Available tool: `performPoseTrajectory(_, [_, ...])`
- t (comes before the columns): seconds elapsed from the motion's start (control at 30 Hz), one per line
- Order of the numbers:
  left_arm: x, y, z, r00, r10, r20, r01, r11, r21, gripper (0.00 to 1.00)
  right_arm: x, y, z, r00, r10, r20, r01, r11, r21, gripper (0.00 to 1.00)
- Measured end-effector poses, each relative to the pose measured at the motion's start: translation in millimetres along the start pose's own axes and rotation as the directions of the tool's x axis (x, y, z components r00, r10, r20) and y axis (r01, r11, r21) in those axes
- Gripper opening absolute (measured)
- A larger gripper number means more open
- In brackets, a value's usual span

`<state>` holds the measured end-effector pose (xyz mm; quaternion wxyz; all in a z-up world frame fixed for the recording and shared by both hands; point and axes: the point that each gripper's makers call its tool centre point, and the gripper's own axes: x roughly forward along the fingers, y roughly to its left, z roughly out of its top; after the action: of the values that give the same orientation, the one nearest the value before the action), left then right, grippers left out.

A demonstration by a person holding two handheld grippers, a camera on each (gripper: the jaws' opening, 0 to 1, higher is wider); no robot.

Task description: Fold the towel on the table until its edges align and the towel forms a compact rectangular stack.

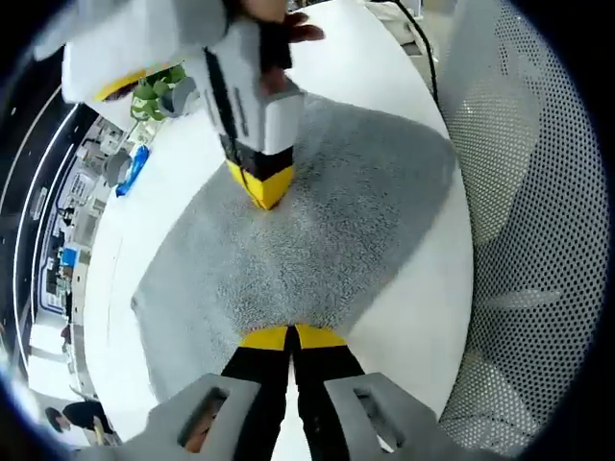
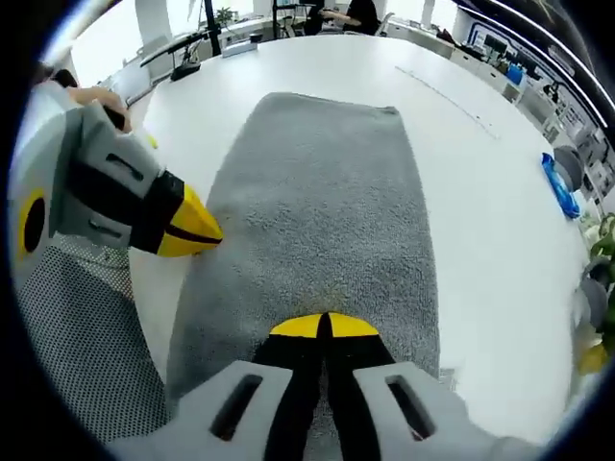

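Observation:
A grey towel [image 1: 336, 221] [image 2: 317, 202] lies flat on the white table [image 1: 413, 298] [image 2: 480, 221]. My left gripper [image 1: 291, 336] is shut, and its yellow tips sit right at the towel's near edge. The same gripper enters the right gripper view from the left [image 2: 197, 230], tips together at the towel's left edge. My right gripper [image 2: 322, 327] is shut too, its tips resting on the towel. It comes down from the top of the left gripper view [image 1: 261, 190], held by a hand [image 1: 279, 29]. No fold of cloth shows between either pair of jaws.
A white mesh chair back [image 1: 519, 192] [image 2: 77, 317] stands close to the table's edge by the left gripper. A blue object [image 1: 135, 168] [image 2: 560, 187] and a green plant [image 1: 159, 91] sit at the far side. A black cable [image 1: 423, 48] crosses one corner.

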<state>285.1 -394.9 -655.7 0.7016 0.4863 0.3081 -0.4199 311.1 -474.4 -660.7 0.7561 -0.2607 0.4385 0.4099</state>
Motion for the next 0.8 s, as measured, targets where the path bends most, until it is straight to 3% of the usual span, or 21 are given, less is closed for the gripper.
performPoseTrajectory(0.13, [-1,1.8,-2.2,1.000,0.002,0.007,-0.002,0.999,-0.035,0.01,0,4,0.0,1.000,-0.026,0.017,0.026,1.000,0.003,0.00])
performPoseTrajectory(0.27, [-1,-0.3,-1.9,1.000,0.010,0.021,-0.010,1.000,-0.017,0.01,0,4,1.1,0.995,-0.072,0.064,0.074,0.997,-0.026,0.00])
performPoseTrajectory(0.33, [-1,1.0,-1.1,0.998,0.014,0.058,-0.012,0.999,-0.043,0.01,0,3,2.8,0.989,-0.079,0.128,0.086,0.995,-0.053,0.00])
performPoseTrajectory(0.4, [-2,2.0,-0.1,0.992,0.001,0.124,0.013,0.994,-0.110,0.02,-1,5,3.8,0.979,-0.064,0.192,0.069,0.997,-0.019,0.00])
performPoseTrajectory(0.47, [-8,4.1,1.0,0.988,-0.035,0.150,0.060,0.985,-0.164,0.02,-6,7,3.5,0.953,-0.038,0.301,0.038,0.999,0.006,0.00])
performPoseTrajectory(0.5, [-13,10.4,7.6,0.983,-0.003,0.185,0.039,0.980,-0.194,0.02,-9,10,2.7,0.948,-0.016,0.318,0.005,0.999,0.037,0.00])
performPoseTrajectory(0.53, [-16,11.8,15.5,0.974,0.001,0.229,0.040,0.984,-0.175,0.02,-11,12,2.0,0.950,0.006,0.313,-0.024,0.998,0.054,0.00])
performPoseTrajectory(0.57, [-23,11.2,31.7,0.951,0.003,0.309,0.047,0.987,-0.156,0.02,-12,12,0.5,0.961,0.024,0.274,-0.047,0.996,0.078,0.00])
performPoseTrajectory(0.6, [-27,11.0,40.6,0.939,0.006,0.344,0.050,0.987,-0.153,0.02,-17,7,8.1,0.962,0.014,0.273,-0.047,0.992,0.115,0.00])
performPoseTrajectory(0.63, [-32,6.2,51.9,0.923,-0.010,0.385,0.071,0.987,-0.143,0.02,-29,0,31.8,0.909,-0.026,0.417,-0.023,0.993,0.113,0.00])
performPoseTrajectory(0.67, [-34,2.3,59.2,0.911,-0.024,0.412,0.084,0.988,-0.129,0.02,-38,-1,43.3,0.873,-0.036,0.486,-0.034,0.990,0.134,0.00])
performPoseTrajectory(0.7, [-36,-1.3,64.6,0.904,-0.036,0.426,0.095,0.988,-0.118,0.02,-45,-3,48.9,0.852,-0.045,0.522,-0.087,0.970,0.226,0.00])
performPoseTrajectory(0.73, [-36,-6.7,67.9,0.901,-0.056,0.431,0.114,0.987,-0.110,0.02,-48,-4,47.9,0.854,-0.047,0.518,-0.105,0.960,0.259,0.00])
performPoseTrajectory(0.8, [-36,-22.8,77.9,0.880,-0.124,0.458,0.170,0.984,-0.061,0.03,-51,-16,47.8,0.844,-0.094,0.529,-0.037,0.972,0.232,0.00])
